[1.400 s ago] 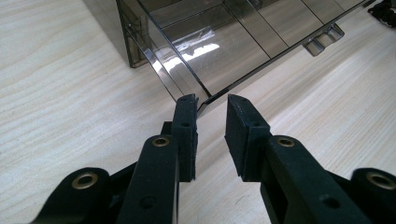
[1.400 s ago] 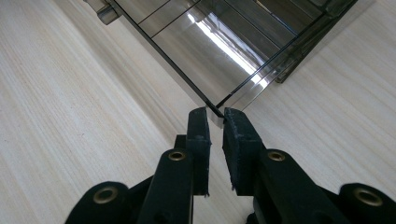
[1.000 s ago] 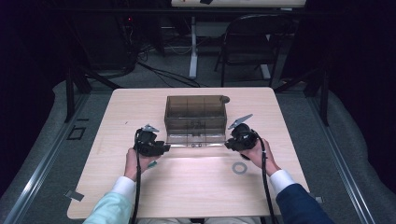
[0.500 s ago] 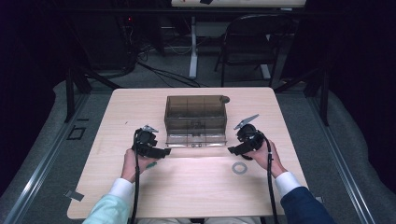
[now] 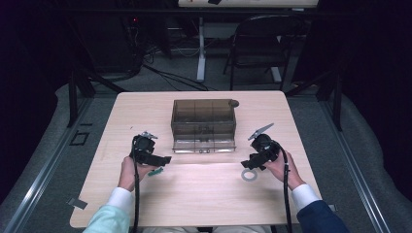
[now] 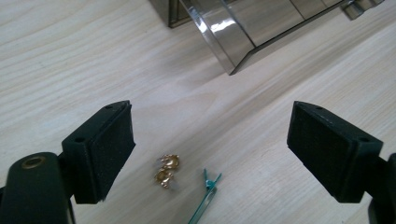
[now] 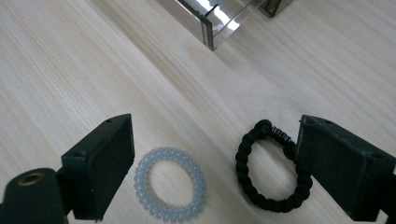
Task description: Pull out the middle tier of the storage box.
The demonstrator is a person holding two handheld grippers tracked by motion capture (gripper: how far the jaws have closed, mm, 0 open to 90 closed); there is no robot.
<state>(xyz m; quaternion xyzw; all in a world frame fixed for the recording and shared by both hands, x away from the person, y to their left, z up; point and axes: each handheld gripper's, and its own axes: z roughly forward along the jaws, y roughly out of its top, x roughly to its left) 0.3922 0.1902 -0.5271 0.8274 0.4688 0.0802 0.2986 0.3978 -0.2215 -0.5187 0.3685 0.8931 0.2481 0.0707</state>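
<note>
I see a pale wooden table [image 5: 204, 194] carrying a smoky clear organizer box [image 5: 203, 124], gold earrings [image 6: 166, 170], a teal clip [image 6: 204, 201], a clear spiral hair tie [image 7: 170, 189] and a black braided bracelet [image 7: 271, 170].

A pale, translucent spiral hair tie [image 7: 170, 183] lies flat on the light wooden tabletop [image 7: 70, 60], just beside a black braided cord bracelet [image 7: 272, 166] with a knot at its top. Well apart from them, two small gold earrings [image 6: 166, 170] lie touching each other, just beside a slim teal hair clip [image 6: 203, 200].
</note>
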